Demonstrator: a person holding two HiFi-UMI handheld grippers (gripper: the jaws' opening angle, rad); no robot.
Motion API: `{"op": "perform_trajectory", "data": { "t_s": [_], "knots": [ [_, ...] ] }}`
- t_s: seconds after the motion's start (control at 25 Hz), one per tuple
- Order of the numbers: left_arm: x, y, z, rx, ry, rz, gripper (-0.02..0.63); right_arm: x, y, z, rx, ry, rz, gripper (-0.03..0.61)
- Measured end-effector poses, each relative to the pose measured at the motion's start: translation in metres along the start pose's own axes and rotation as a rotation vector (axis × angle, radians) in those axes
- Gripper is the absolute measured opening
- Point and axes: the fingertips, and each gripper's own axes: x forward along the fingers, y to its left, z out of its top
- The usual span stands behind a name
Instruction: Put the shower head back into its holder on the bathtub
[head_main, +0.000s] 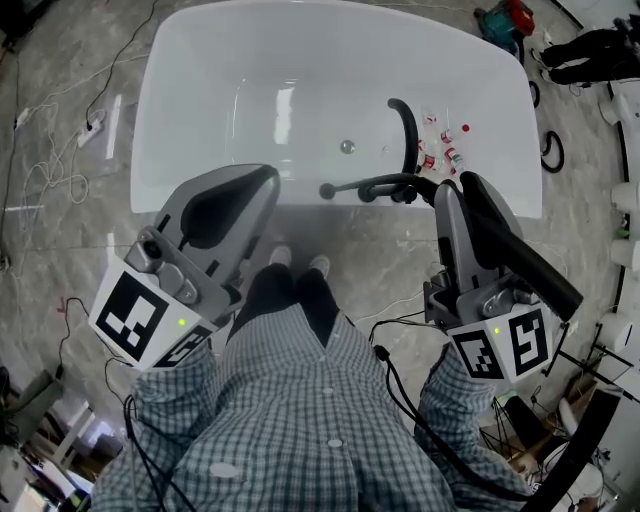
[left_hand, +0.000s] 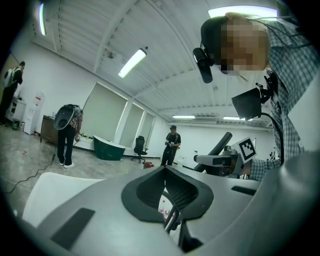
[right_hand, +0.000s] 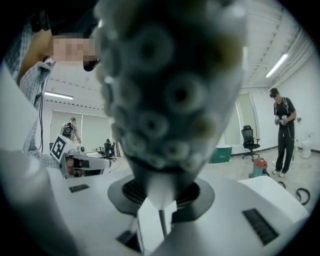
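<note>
The black shower head (head_main: 530, 262) is clamped in the right gripper (head_main: 452, 195), its nozzle face filling that gripper's view and its body slanting back over the gripper, just short of the black tap fitting (head_main: 385, 186) on the near rim of the white bathtub (head_main: 200, 60). The left gripper (head_main: 262, 185), jaws drawn together on nothing, is held before the same rim, left of the fitting. Small bottles (head_main: 445, 148) lie inside the tub beside the curved spout (head_main: 406, 130), and both gripper views show other people standing about the hall.
</note>
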Motion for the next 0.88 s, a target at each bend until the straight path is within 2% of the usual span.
{"op": "perform_trajectory", "data": {
  "t_s": [0.88],
  "knots": [
    [0.013,0.015,-0.044,-0.027,0.043,-0.012,0.011,0.025,0.003,-0.073,0.044,0.125,0.023,0.110]
  ]
}}
